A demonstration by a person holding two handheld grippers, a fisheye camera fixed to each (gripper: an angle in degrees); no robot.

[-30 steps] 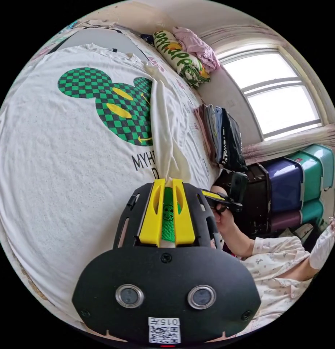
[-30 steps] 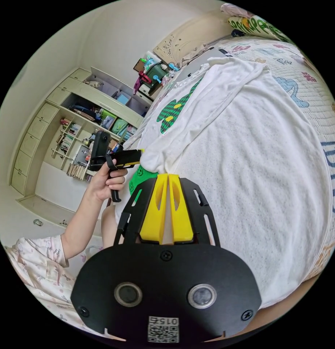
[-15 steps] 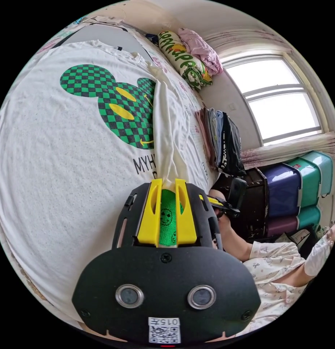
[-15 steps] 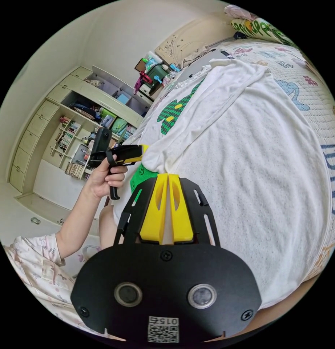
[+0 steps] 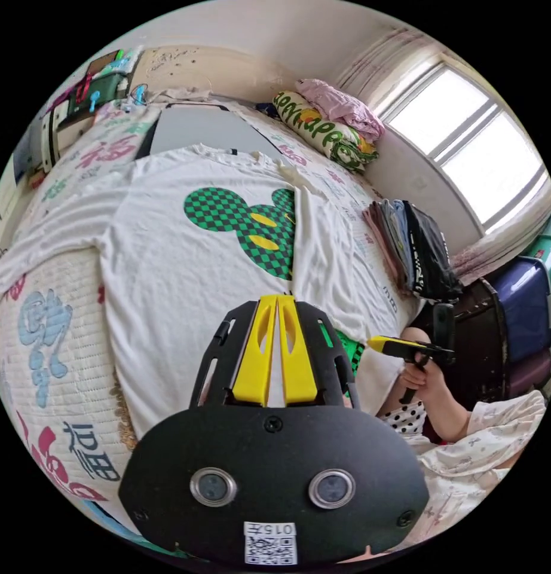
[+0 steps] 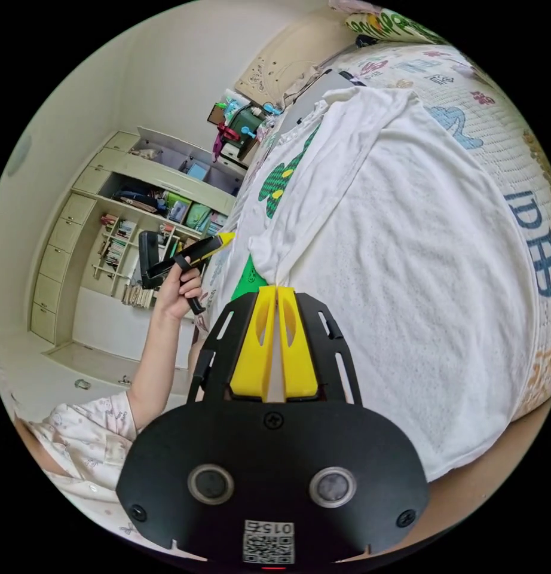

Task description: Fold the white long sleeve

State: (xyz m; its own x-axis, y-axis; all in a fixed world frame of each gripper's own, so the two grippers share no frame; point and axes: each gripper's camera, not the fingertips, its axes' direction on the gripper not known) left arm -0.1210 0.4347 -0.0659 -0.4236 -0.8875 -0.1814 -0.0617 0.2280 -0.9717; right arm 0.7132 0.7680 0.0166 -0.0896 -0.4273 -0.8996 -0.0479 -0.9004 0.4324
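Note:
The white long sleeve shirt [image 5: 186, 263] with a green checkered print lies flat on the bed. One sleeve [image 5: 314, 239] is folded lengthwise over the body, its green cuff [image 5: 349, 353] at the hem. The other sleeve [image 5: 42, 239] is spread out sideways. My left gripper [image 5: 278, 297] hovers above the shirt, jaws shut with nothing between them; it also appears as the left gripper [image 6: 226, 238], held in a hand off the bed's side. My right gripper [image 6: 277, 288] is shut on the shirt [image 6: 407, 251] beside the cuff [image 6: 247, 281], with folds converging at its tips. In the left gripper view the right gripper [image 5: 373, 342] sits at the hem.
Pillows [image 5: 323, 125] lie at the head of the patterned bed cover [image 5: 48, 335]. A stack of folded clothes [image 5: 407, 251] stands by the window side, with storage bins [image 5: 526, 299] beyond it. A grey flat item [image 5: 204, 128] lies past the collar. Open shelves [image 6: 144, 203] line the far wall.
My left gripper has let go of the green cuff, shut, and drawn up and back from the shirt. The sleeve now lies folded over the body. The right gripper keeps its hold.

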